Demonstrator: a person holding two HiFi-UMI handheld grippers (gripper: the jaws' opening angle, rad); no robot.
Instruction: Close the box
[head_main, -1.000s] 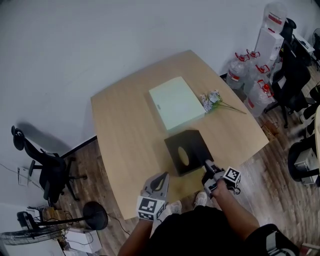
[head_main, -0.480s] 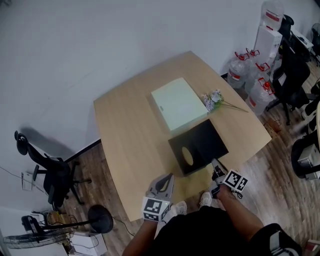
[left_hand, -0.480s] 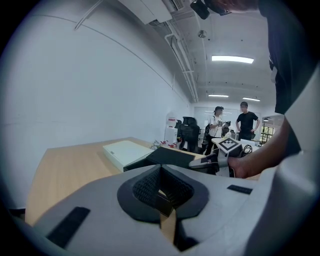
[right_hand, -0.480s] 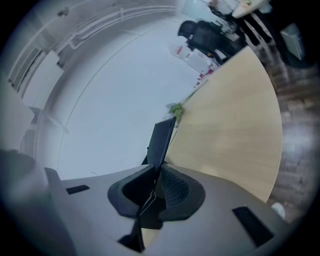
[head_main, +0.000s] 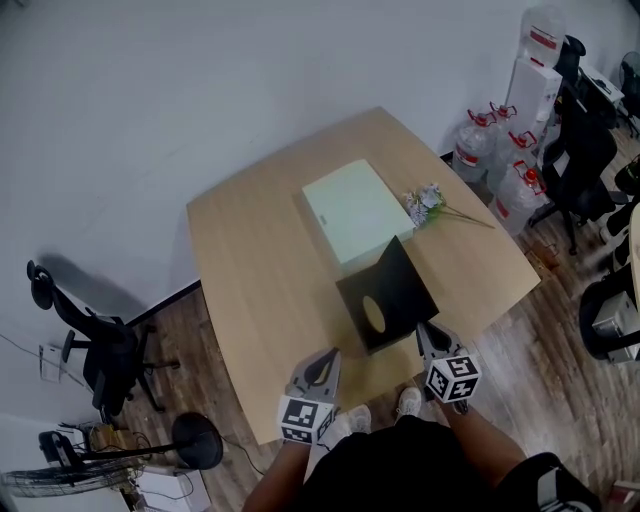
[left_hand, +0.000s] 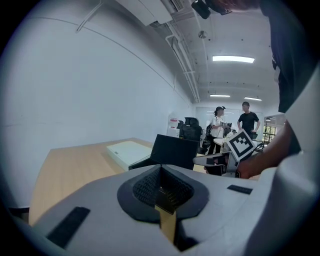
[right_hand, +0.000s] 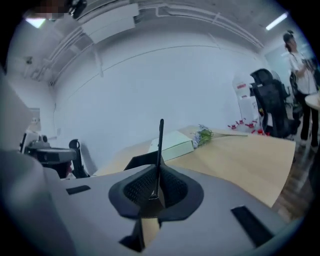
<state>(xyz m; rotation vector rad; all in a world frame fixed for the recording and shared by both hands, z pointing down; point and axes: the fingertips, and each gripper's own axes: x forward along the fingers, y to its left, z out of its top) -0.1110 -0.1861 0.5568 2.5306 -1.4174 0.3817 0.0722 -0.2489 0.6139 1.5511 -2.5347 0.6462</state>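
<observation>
1. The table (head_main: 250, 260) is shown in pale wood, and all the work is gathered on its near right part.
2. The pale green box (head_main: 350, 208) is laid flat toward the table's middle and is not yet closed. A flower sprig (head_main: 428, 200) is seen just to its right.
3. The black lid (head_main: 392, 290) is lifted off the table and tilted up on edge. It is set between the box and the person, with its far edge at the box's near side.
4. And the right tool (head_main: 428, 342) is being closed right now, with the lid's thin near edge caught between its pads.
5. The left tool (head_main: 328, 356) is clenched on nothing and held at the table's near edge, apart from the lid.
6. For a clean close, the pinch should be kept firm. The lid should be swung over in an arc about the edge it seems to share with the box, not pushed forward, or the box may be shoved toward the flowers. The box could be steadied with the left tool. The edges should be lined up before the lid is let go.
</observation>
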